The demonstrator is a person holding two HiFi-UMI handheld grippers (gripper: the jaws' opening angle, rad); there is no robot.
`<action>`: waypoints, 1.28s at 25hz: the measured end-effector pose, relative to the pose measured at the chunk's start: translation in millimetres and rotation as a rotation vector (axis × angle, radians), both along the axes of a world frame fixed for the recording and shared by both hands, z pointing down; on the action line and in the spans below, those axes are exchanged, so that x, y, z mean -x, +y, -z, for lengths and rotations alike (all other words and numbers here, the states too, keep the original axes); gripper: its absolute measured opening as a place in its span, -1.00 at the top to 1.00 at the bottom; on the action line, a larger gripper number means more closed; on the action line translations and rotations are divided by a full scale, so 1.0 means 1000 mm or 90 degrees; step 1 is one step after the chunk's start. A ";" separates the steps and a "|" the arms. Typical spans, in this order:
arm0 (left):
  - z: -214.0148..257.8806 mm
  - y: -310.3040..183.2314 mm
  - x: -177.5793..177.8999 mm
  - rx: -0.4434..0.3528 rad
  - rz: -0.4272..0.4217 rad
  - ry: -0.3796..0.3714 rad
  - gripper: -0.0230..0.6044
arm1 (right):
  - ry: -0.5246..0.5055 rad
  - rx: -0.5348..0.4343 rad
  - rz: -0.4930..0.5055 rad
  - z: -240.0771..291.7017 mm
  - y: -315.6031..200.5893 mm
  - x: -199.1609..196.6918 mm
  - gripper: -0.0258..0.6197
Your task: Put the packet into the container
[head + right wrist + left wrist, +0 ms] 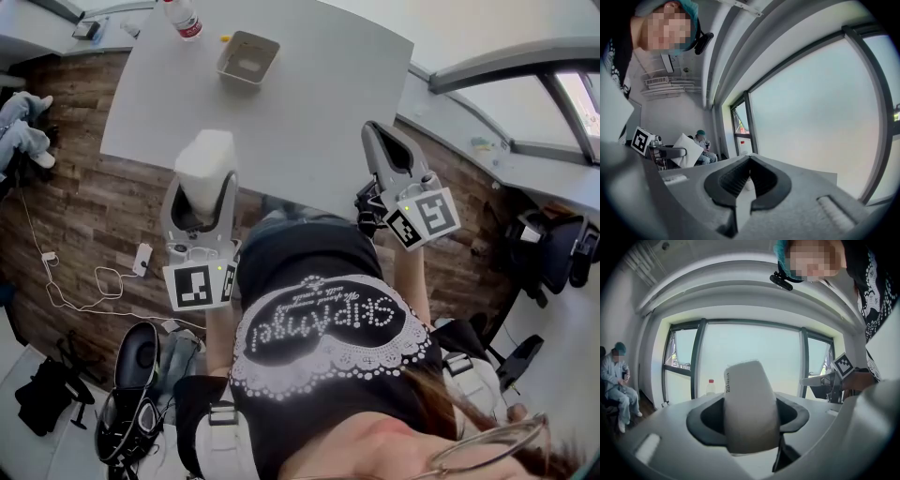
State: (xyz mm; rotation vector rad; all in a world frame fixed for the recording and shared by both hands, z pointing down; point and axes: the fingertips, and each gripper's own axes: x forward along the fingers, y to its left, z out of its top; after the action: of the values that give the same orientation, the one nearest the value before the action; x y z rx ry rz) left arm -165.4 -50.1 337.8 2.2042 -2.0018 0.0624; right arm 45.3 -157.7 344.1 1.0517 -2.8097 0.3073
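Packet was clamped in left gripper jaws; right gripper closed, empty; drop short of container was judged likely if grip slackened.

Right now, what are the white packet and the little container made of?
The packet looks like soft, matte white plastic or paper: it bulges smoothly where it is gripped. The container looks like dull grey-beige card or plastic; too small to tell.

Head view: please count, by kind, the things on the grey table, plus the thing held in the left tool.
packet: 1
container: 1
bottle: 1
small yellow item: 1
Total: 4
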 end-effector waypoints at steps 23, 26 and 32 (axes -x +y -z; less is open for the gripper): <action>0.028 -0.092 0.030 -0.052 -0.031 -0.029 0.06 | -0.007 0.028 -0.025 -0.013 -0.023 0.006 0.92; 0.024 -0.114 0.030 -0.049 -0.048 -0.030 0.06 | -0.004 0.035 -0.030 -0.016 -0.026 0.006 0.92; 0.006 -0.151 0.031 -0.028 -0.075 -0.029 0.06 | -0.003 0.045 -0.053 -0.018 -0.035 0.001 0.92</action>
State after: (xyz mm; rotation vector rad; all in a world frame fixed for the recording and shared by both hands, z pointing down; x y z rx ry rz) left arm -196.3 -201.2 331.6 2.3664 -1.9124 0.0834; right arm 44.3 -193.1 362.0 1.1549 -2.7423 0.4156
